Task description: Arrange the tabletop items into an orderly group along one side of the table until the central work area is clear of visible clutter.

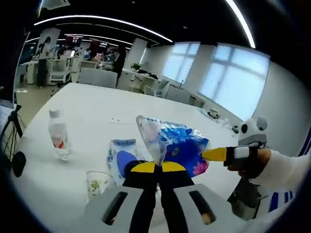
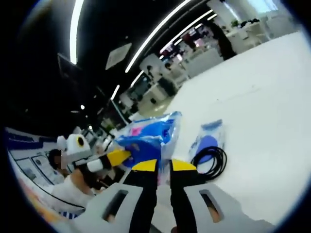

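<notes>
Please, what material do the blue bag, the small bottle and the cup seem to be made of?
Blue bag: thin glossy plastic film, seemingly; it crinkles, shines and is partly see-through, with a printed pattern.
Bottle: clear plastic, probably; transparent wall, white cap, red label.
Cup: clear plastic or glass, hard to tell; transparent with a small printed motif.

open office with curved ceiling light strips (image 1: 97, 19), bright blinded windows (image 1: 228, 73), and distant white desks (image 1: 97, 77).

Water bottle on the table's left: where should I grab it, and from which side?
Grip the water bottle around its mid-body, just above the red label, coming in level from the near, open side. It stands upright and apart from the plastic cup, so a side pinch should hold.
</notes>
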